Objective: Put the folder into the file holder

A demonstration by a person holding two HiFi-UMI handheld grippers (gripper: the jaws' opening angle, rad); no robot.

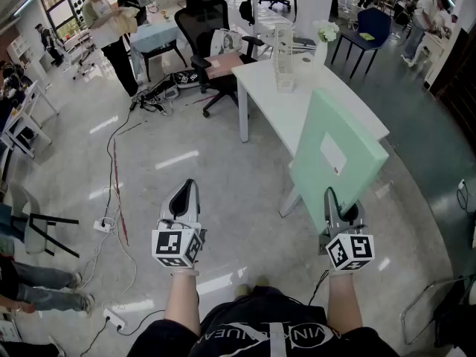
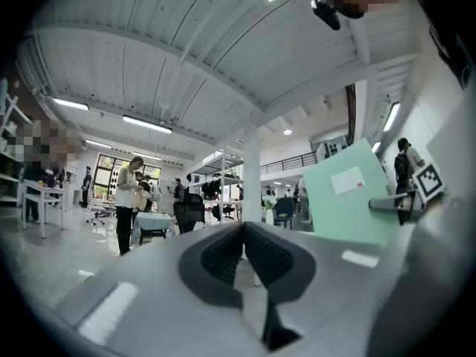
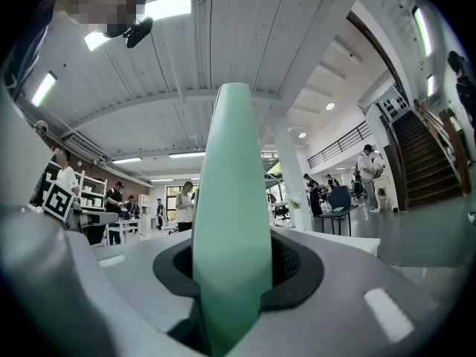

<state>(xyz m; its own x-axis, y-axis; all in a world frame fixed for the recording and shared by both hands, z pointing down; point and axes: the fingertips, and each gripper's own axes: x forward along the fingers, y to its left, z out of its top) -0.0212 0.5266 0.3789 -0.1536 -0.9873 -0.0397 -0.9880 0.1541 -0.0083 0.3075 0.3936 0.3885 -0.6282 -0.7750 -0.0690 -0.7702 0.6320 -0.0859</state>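
Person stands w/ both forearms stretched forward, side by side and well apart, each hand carrying one claw that points level, away from the body.

The right claw is clenched on the lower edge of the mint-green flat folder w/ a white label. In the right gripper view the folder rises edge-on from between the two dark pads of this claw, and the pads press on it from both sides. The folder stands upright in the air, above the floor, in front of the near end of the white bench. Its label side faces the left claw, as the left gripper view shows.

The left claw is closed and has nothing in it. In the left gripper view its tips meet, and only the room is seen beyond them. It hangs over the grey floor, approx. at the same height as the right one.

The white upright file holder stands on the far part of the bench, well apart from the folder.
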